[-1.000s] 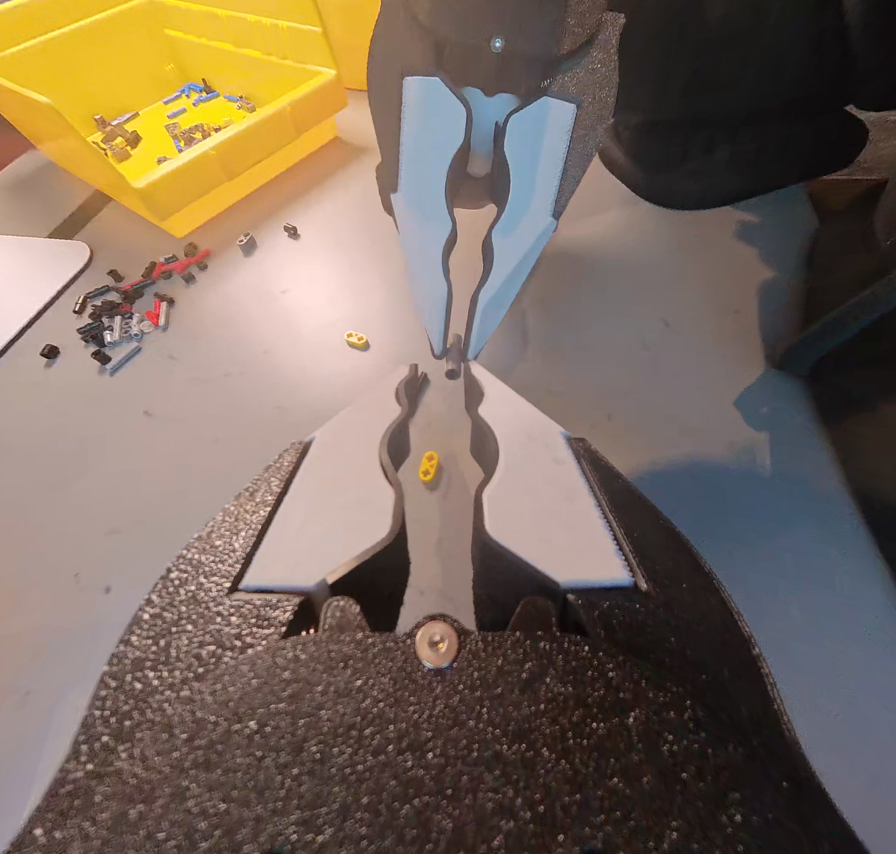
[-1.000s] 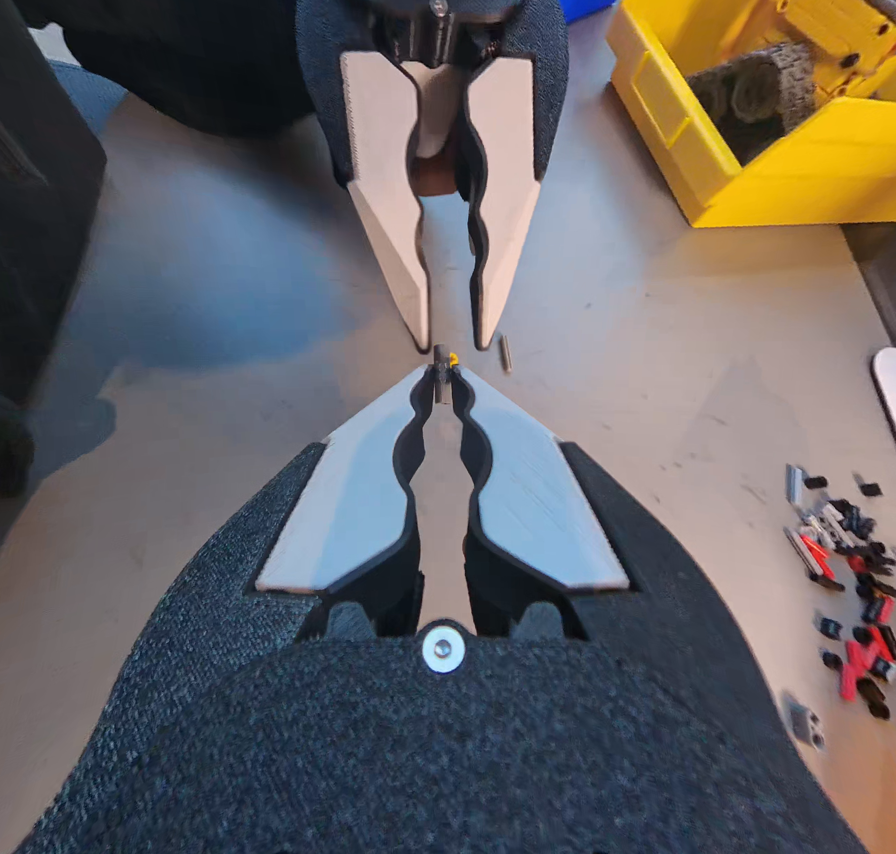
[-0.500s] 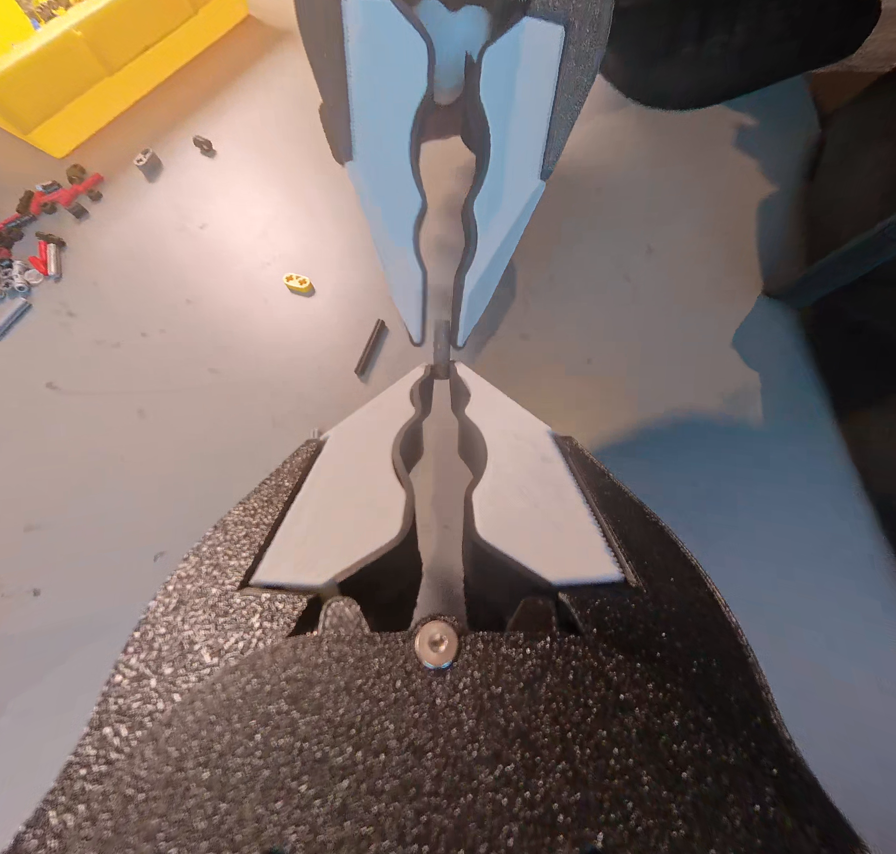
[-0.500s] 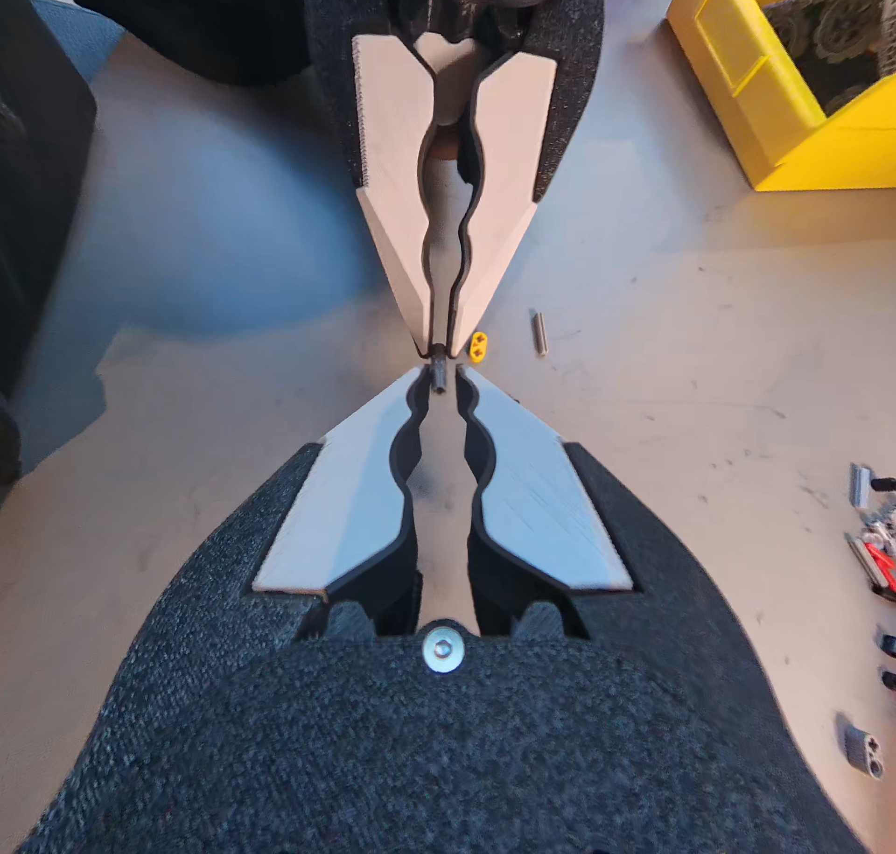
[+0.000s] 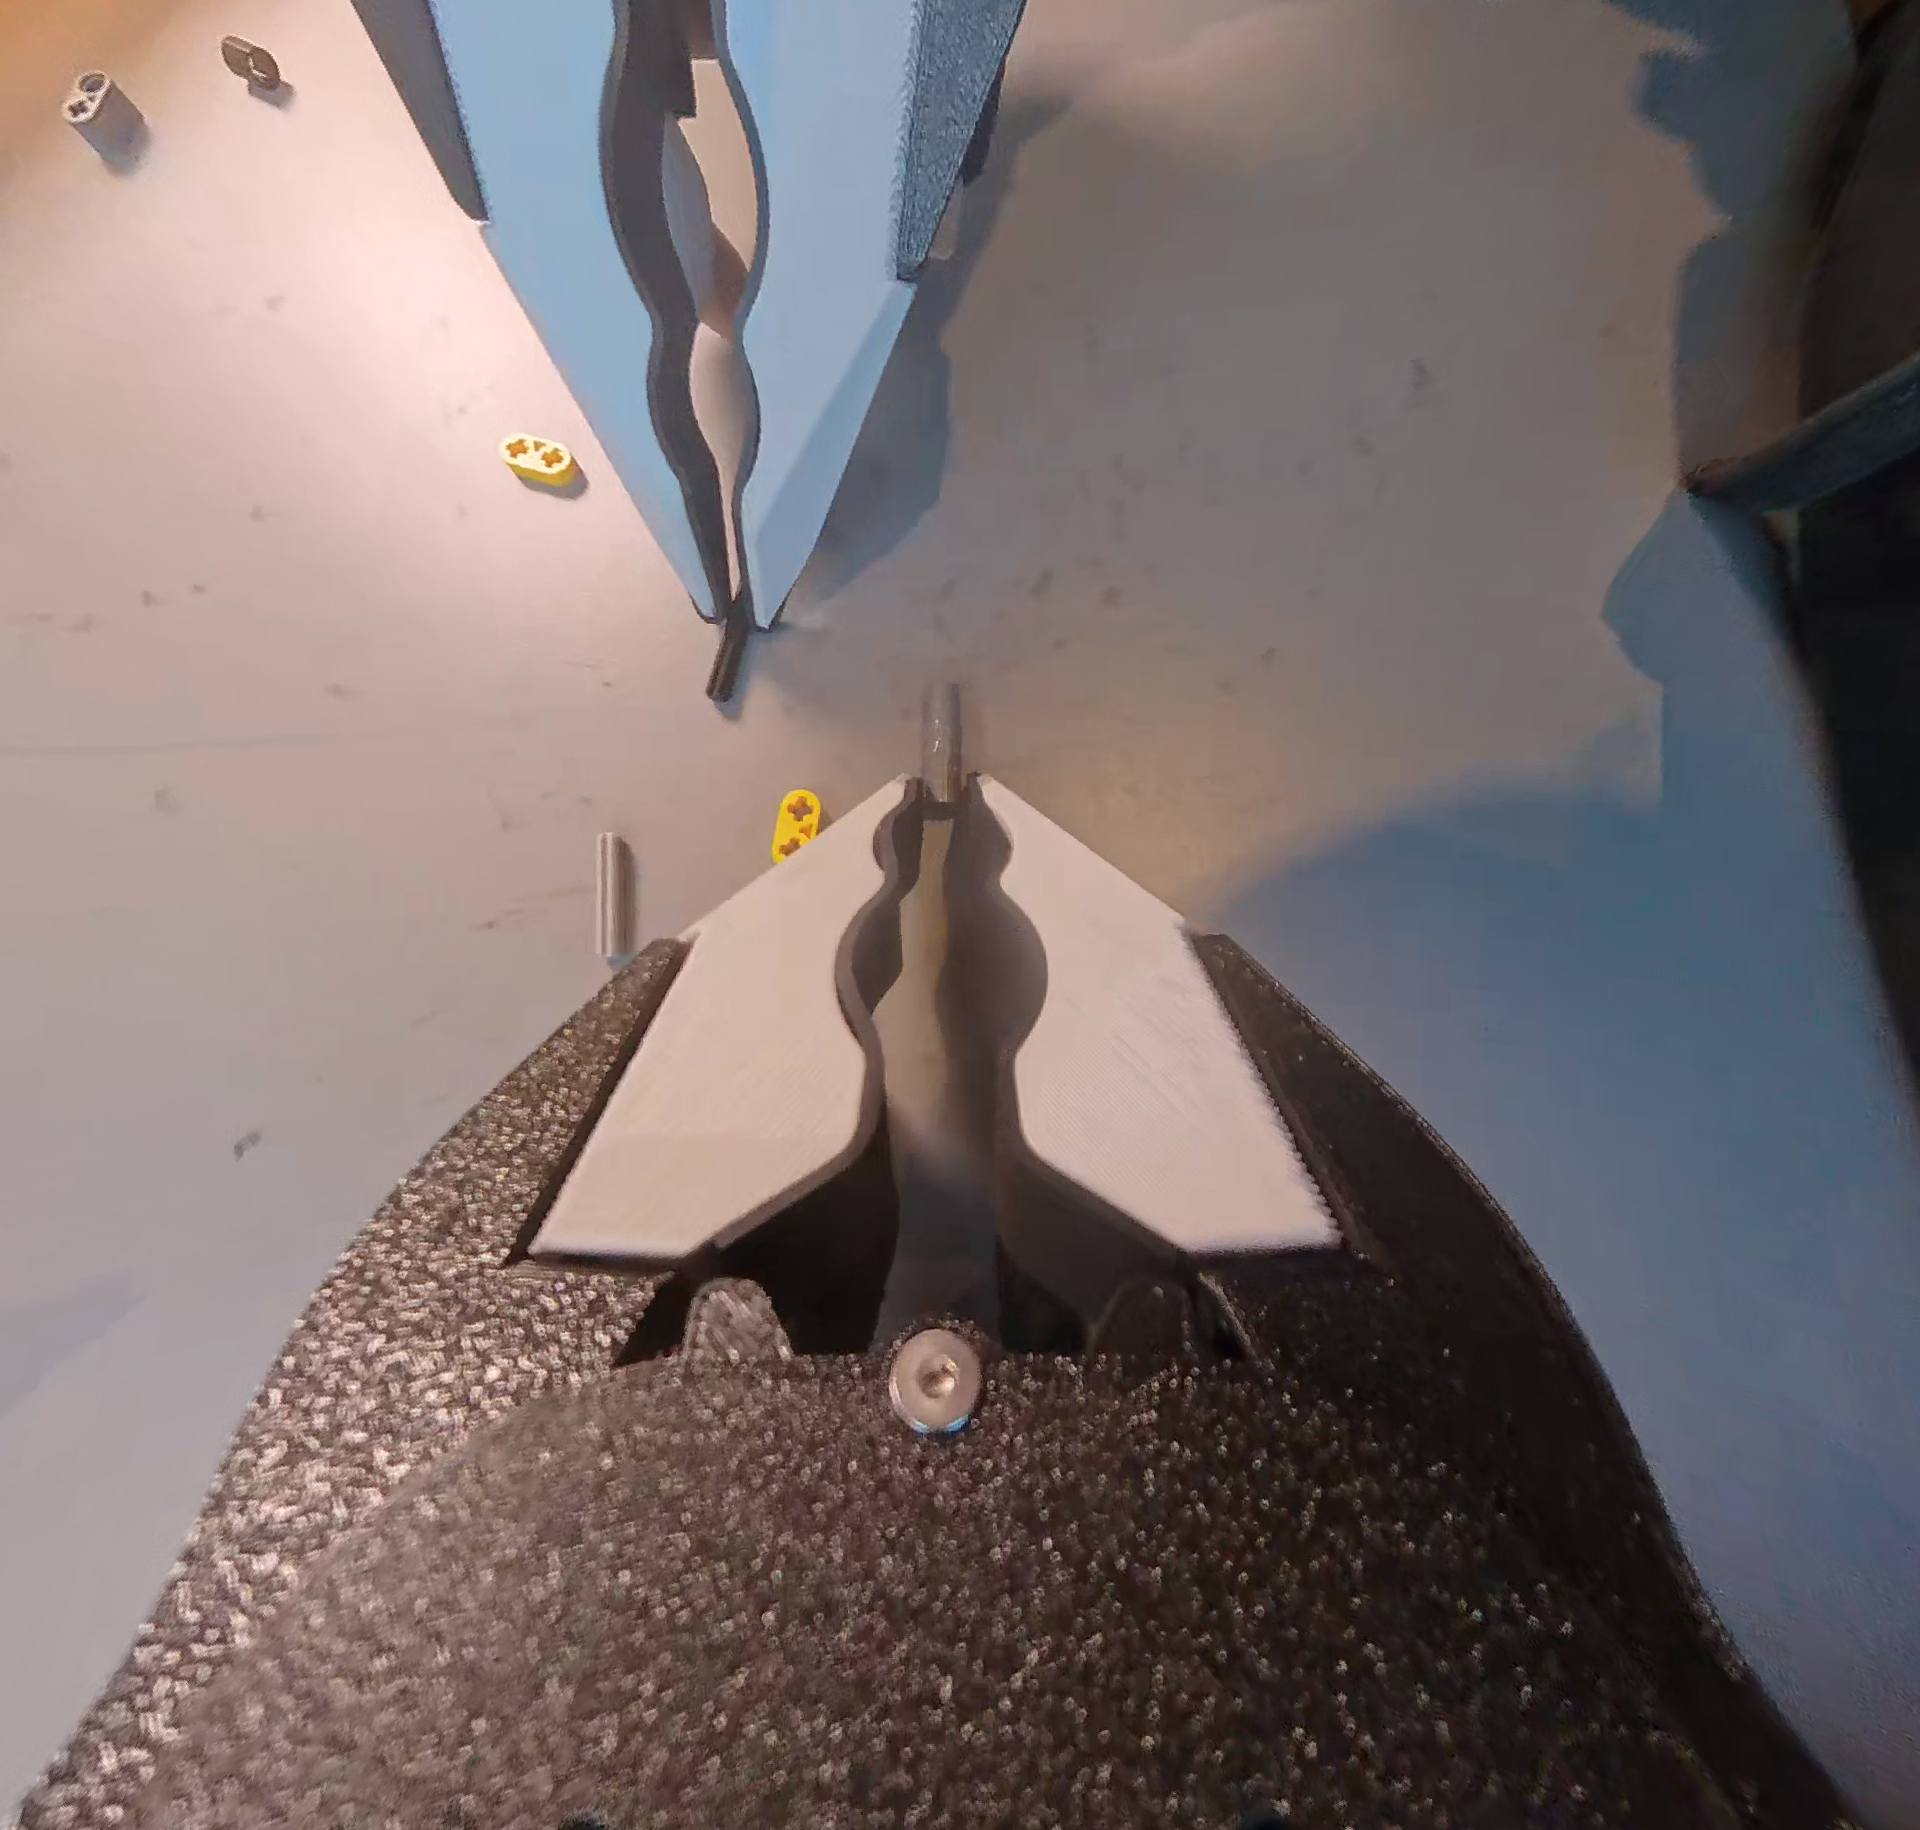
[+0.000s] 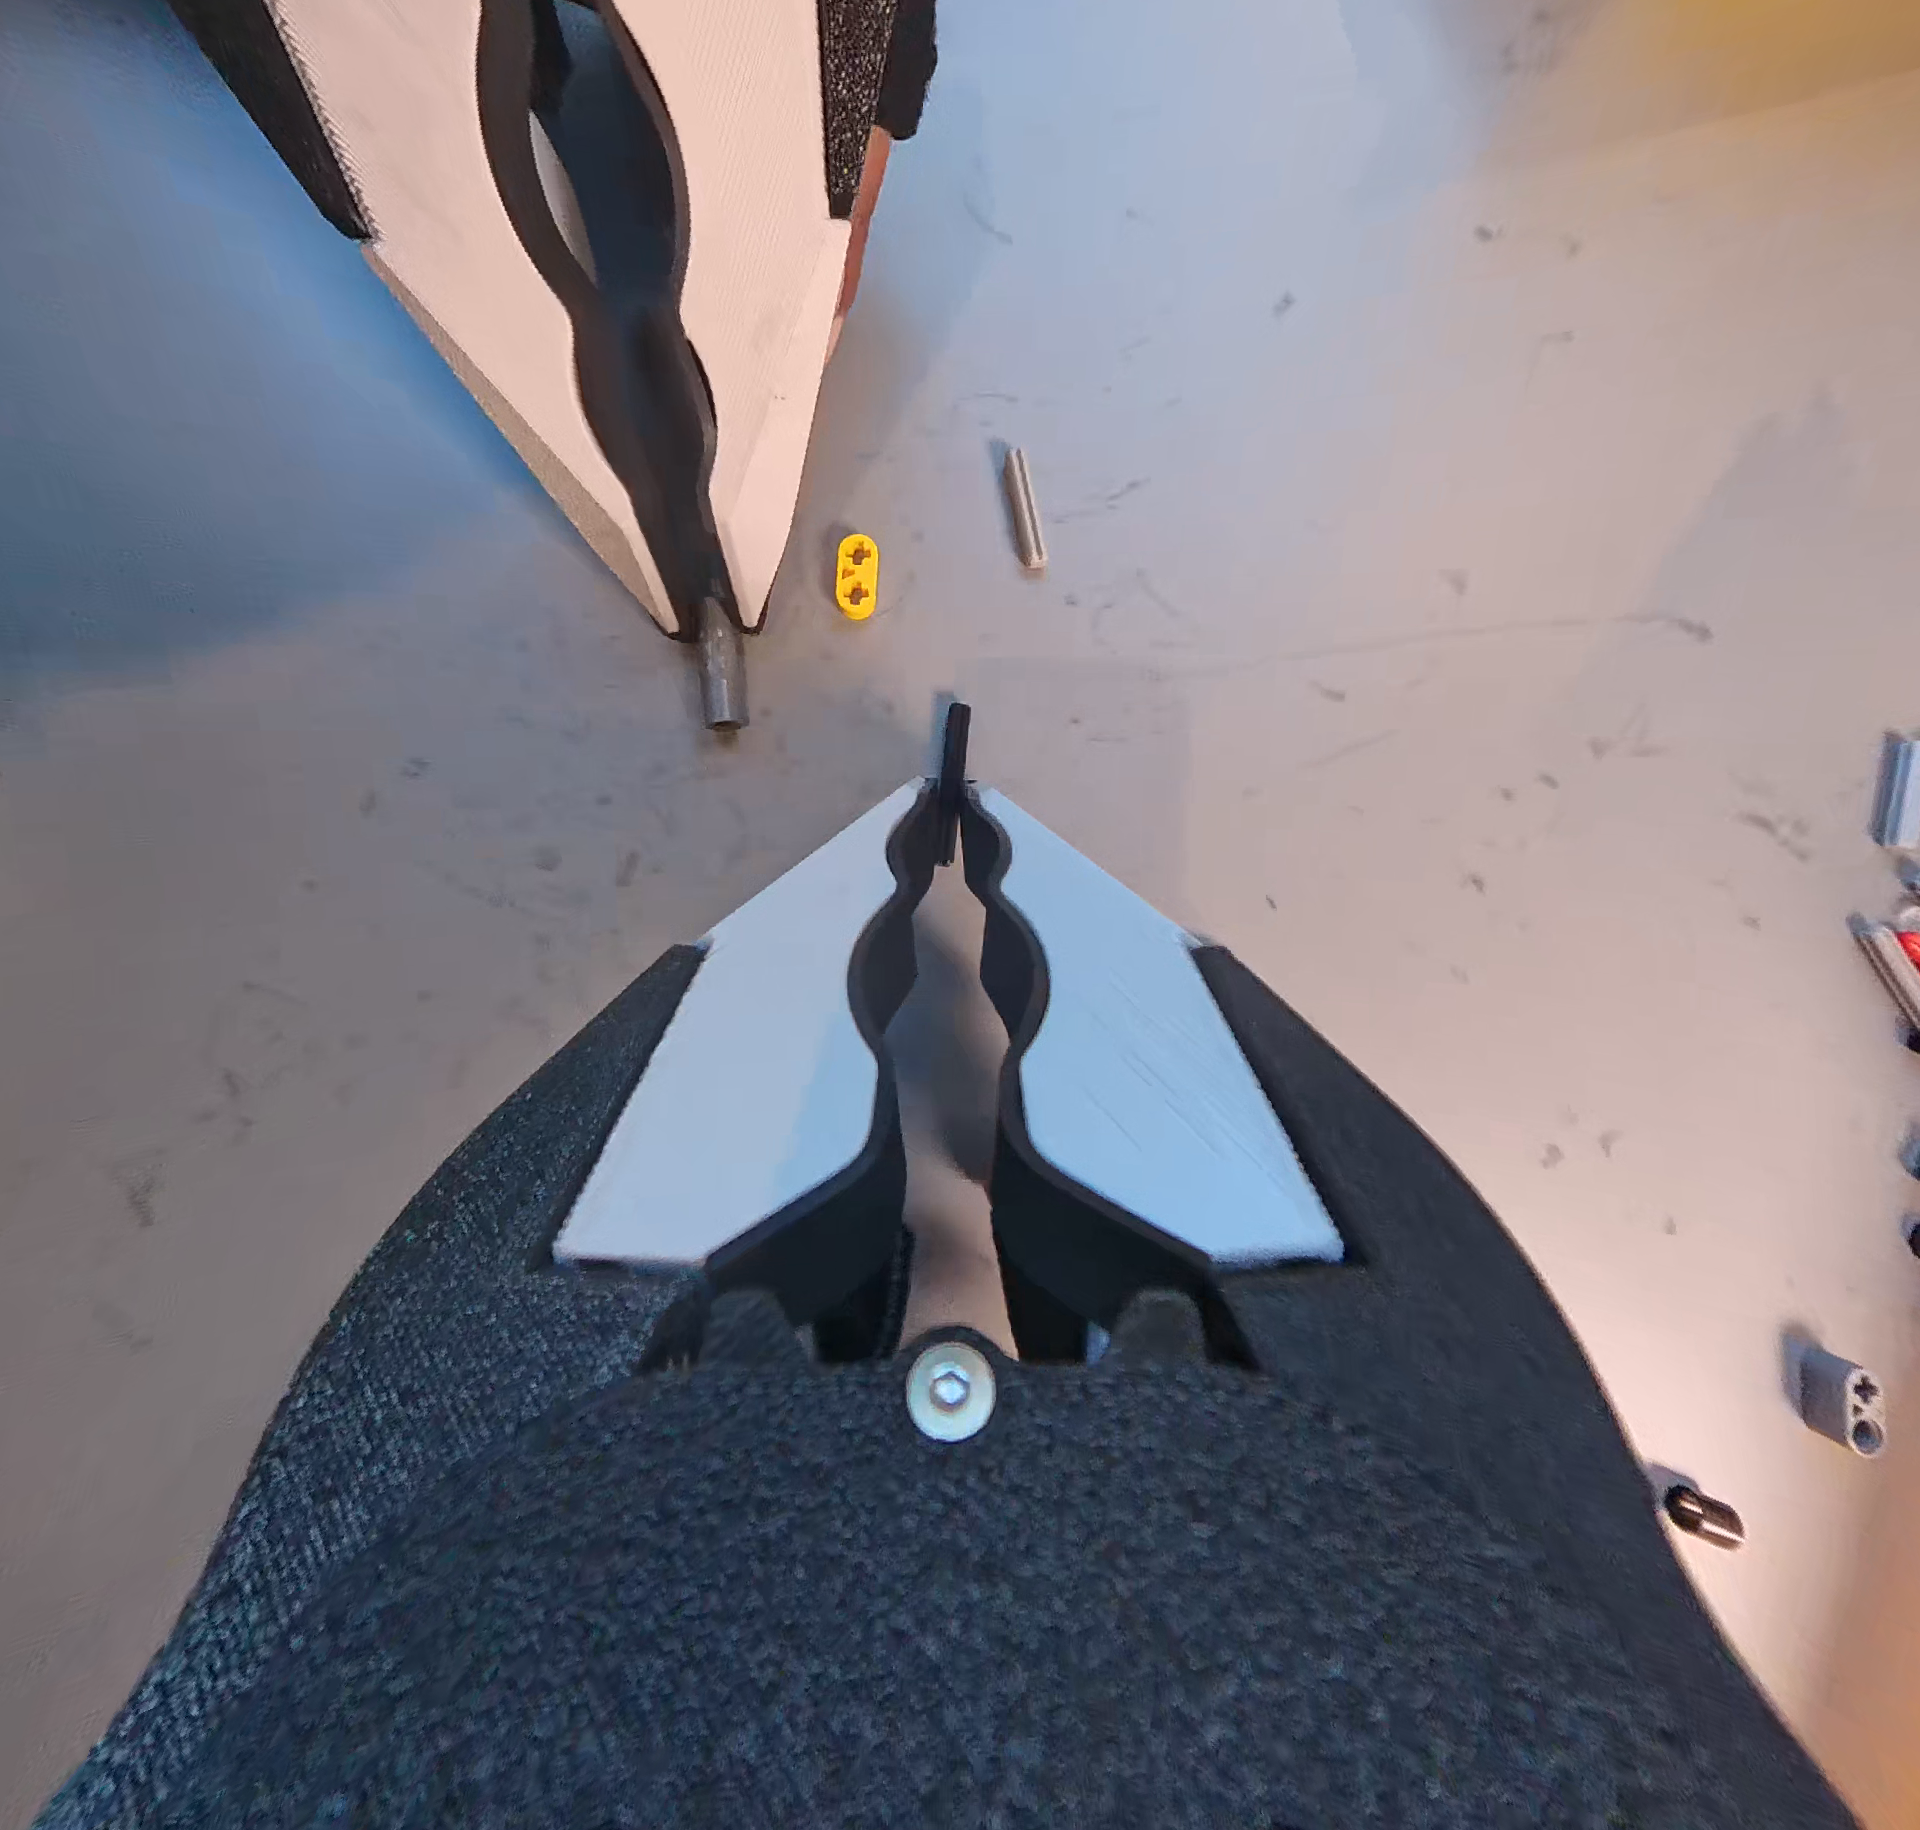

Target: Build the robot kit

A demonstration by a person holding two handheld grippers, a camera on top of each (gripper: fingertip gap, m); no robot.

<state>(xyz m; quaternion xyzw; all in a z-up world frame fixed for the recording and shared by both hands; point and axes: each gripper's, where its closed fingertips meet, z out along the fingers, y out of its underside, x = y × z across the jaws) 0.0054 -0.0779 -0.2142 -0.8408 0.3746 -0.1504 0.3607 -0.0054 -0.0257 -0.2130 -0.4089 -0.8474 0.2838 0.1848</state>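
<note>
My left gripper (image 5: 943, 791) is shut on a short grey tube (image 5: 943, 736) that sticks out past its tips, just above the grey table (image 5: 1299, 533). My right gripper (image 6: 948, 788) is shut on a thin black axle (image 6: 954, 746) that points forward. The two grippers face each other, tips a short way apart and offset sideways. The right gripper (image 5: 740, 622) with the black axle (image 5: 724, 663) shows at the top of the left wrist view. The left gripper (image 6: 712, 627) with the grey tube (image 6: 720, 679) shows at the top left of the right wrist view.
A yellow two-hole link (image 5: 797, 824) and a grey axle (image 5: 611, 897) lie beside my left fingertips; both also show in the right wrist view (image 6: 856, 576) (image 6: 1023, 505). A second yellow link (image 5: 538, 458) lies farther left. Small grey and black connectors (image 6: 1841, 1394) lie along the right edge. The left gripper's tips are roughly 6 cm from the right gripper's.
Half a second ago both grippers' tips met on one dark piece. They have since drawn apart: the left has the grey tube, the right the black axle. The yellow bins have left view.
</note>
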